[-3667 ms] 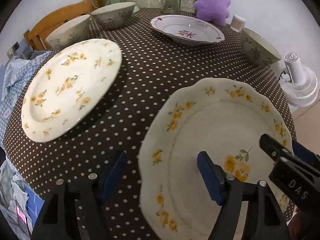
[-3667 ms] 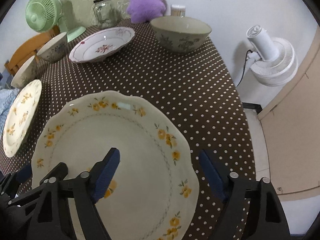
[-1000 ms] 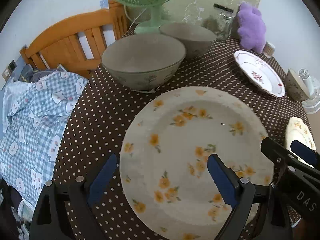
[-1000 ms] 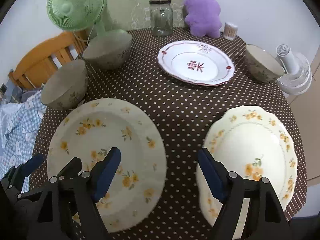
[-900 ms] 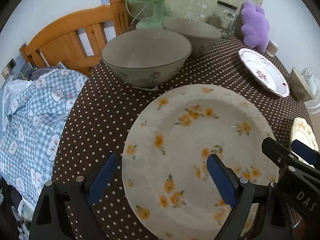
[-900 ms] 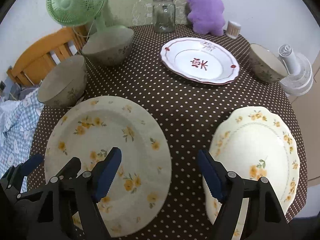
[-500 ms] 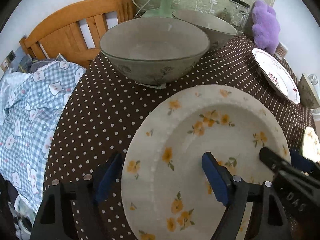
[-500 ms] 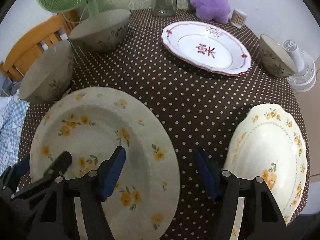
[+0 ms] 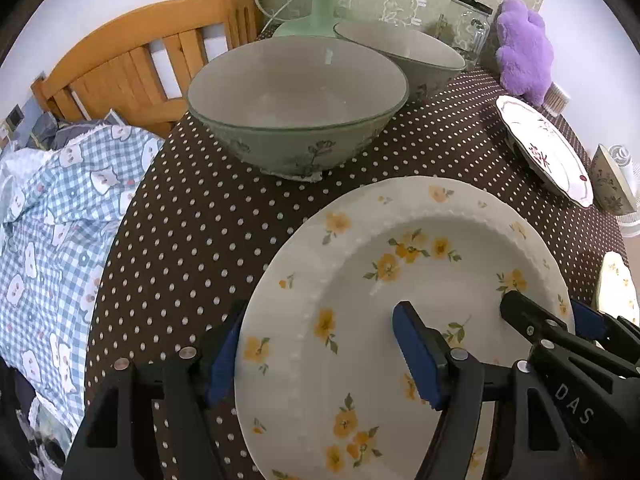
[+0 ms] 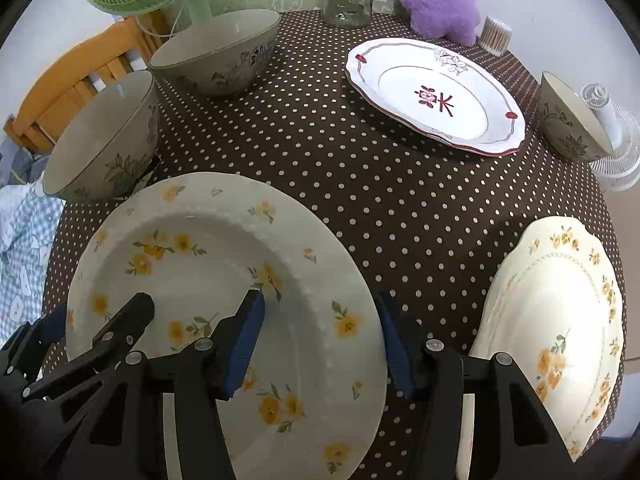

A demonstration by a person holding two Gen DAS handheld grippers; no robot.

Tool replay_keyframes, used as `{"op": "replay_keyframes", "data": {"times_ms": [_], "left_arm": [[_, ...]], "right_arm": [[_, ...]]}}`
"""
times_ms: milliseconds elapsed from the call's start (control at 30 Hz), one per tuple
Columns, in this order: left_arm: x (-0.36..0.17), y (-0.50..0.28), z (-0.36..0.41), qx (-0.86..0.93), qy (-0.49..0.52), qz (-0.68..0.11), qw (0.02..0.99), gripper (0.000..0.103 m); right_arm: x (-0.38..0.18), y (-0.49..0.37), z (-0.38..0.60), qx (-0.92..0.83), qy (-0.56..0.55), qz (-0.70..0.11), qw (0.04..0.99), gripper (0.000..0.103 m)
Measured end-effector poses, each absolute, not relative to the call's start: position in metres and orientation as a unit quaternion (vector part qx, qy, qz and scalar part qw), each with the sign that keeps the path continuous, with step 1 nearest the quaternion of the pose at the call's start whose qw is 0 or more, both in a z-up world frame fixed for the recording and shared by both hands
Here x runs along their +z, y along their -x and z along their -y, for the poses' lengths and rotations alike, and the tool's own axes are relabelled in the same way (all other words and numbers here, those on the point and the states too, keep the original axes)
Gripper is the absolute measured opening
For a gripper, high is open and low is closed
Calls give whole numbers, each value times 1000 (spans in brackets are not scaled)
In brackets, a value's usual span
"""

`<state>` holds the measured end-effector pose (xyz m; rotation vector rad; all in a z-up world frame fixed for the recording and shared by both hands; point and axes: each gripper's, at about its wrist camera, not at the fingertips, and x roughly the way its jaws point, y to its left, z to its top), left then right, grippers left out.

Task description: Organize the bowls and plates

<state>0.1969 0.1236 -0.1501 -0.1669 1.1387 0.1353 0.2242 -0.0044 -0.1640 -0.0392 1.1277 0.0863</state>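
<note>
1. A round plate with yellow flowers (image 10: pixel 224 280) is seen lying flat at the near left of a table (image 10: pixel 360 184) covered in brown cloth with white dots.
2. The left gripper (image 9: pixel 320 356) is set astride the plate's left rim, one jaw outside the edge and one over the well; the jaws have just been closing, and no firm contact with the plate can be made out.
3. The right gripper (image 10: pixel 320 340) is set likewise astride the right rim, its jaws also just closing, not visibly clenched.
4. Two grey-green bowls (image 10: pixel 104 140) (image 10: pixel 218 52) are placed just beyond the plate's far left edge.
5. A scalloped yellow-flowered plate (image 10: pixel 560 320) lies at the near right table edge, with bare cloth between the two plates.
6. A red-trimmed plate (image 10: pixel 436 96) and a third bowl (image 10: pixel 568 120) are found far right.
</note>
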Motion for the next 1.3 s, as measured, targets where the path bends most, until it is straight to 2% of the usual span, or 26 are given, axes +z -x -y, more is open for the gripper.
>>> {"op": "replay_keyframes", "data": {"times_ms": [333, 667, 1300], "left_arm": [[-136, -179, -119, 69, 79, -536, 838, 73], [-110, -162, -96, 65, 77, -510, 855, 73], [-88, -151, 7, 36, 64, -485, 871, 73]], "right_arm": [[-153, -204, 9, 50, 14, -538, 841, 60], [-123, -178, 30, 52, 9, -510, 859, 60], [-93, -158, 138, 26, -5, -477, 879, 60]]}}
